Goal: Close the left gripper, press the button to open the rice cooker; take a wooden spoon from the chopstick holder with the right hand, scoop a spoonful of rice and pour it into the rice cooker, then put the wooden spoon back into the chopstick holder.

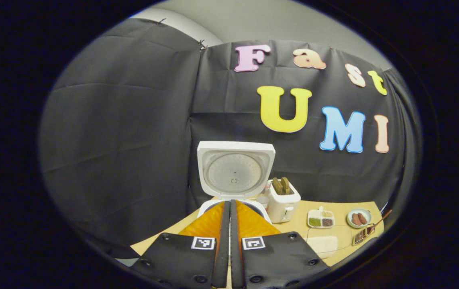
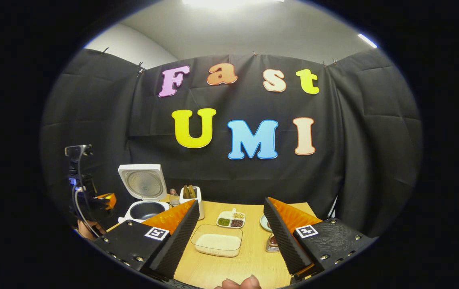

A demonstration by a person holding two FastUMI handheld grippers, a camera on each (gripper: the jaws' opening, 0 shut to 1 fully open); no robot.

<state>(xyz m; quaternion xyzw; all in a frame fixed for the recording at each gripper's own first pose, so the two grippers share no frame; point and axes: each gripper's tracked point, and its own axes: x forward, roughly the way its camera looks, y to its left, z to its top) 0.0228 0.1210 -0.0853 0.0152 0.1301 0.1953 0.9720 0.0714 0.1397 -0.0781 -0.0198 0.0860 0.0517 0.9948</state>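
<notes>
The white rice cooker [image 1: 235,172] stands with its lid up; in the right gripper view the rice cooker [image 2: 143,196] shows its dark inner pot. My left gripper [image 1: 229,208] is shut with nothing held, fingers together just in front of the cooker. A white chopstick holder [image 1: 282,200] with wooden spoon handles sticking up stands right of the cooker; the chopstick holder [image 2: 191,198] shows in the right gripper view too. A clear container of rice [image 2: 217,241] lies on the table between the fingers of my right gripper [image 2: 229,224], which is open and empty.
A divided dish of grains [image 2: 231,219] and a small plate [image 1: 358,218] with brown pieces sit on the wooden table [image 2: 249,261]. A utensil [image 1: 370,230] lies at the table's right edge. The left gripper and a hand [image 2: 86,212] show far left.
</notes>
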